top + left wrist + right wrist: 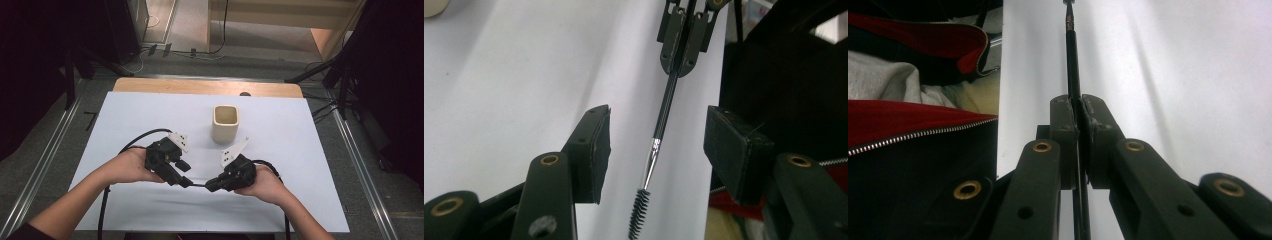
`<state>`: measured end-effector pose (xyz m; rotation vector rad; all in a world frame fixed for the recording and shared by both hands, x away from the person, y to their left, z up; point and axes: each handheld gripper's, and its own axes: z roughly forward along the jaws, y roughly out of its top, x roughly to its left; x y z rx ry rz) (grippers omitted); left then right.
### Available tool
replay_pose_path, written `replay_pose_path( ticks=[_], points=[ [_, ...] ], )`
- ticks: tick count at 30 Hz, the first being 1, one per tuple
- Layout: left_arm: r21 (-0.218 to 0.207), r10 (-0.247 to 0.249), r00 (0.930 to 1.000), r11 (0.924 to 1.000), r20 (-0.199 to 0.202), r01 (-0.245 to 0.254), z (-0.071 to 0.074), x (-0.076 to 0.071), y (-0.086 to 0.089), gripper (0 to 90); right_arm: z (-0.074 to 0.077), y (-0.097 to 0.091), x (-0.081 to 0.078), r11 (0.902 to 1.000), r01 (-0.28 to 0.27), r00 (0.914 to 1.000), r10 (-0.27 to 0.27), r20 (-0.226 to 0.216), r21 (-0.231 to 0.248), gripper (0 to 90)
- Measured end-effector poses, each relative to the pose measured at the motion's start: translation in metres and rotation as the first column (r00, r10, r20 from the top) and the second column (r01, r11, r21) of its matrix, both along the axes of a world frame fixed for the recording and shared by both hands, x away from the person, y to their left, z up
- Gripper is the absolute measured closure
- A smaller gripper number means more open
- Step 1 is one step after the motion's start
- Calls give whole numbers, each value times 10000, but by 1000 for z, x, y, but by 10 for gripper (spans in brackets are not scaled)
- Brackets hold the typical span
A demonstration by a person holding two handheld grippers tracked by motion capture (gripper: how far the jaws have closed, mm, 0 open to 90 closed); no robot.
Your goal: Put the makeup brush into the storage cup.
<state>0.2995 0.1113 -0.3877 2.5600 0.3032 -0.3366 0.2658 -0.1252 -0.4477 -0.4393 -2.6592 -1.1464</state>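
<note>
Right gripper [1079,145] is pinching the brush [659,135] by its handle. Left gripper [656,145] is spread, with the brush between its pads, untouched. Risk: the thin handle pivots or slips in that one-point pinch. Bristle end likely droops before reaching the cup [225,123].

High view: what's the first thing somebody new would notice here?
Probably the two black grippers meeting low over the middle of the white table, with a thin spoolie brush bridging them. The right gripper pinches its handle, while the left gripper stands open around its bristle end. Behind them stands a cream cup.
</note>
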Motion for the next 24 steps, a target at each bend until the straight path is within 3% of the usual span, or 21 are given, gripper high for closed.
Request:
replay_pose_path(
  ticks=[8, 13, 18, 24],
  points=[
    [-425, 413, 9986, 9982, -325, -427, -2, 0, 6, 446, -2, -10, -6, 9979, 641, 9976, -642, -246, -34, 866],
    [-671, 867, 9946, 9936, -564, -904, -6, 0, 8, 446, -4, -18, -7, 9911, 1324, 9901, -1328, -464, -113, 866],
    [-1130, 1460, 9862, 9815, -780, -1543, -10, 0, 13, 446, -7, -24, -8, 9807, 1948, 9792, -1953, -552, -136, 866],
    [-1526, 2077, 9762, 9646, -633, -2151, -14, -3, 19, 446, -7, -31, -9, 9633, 2685, 9620, -2685, -498, -54, 866]
  ],
)
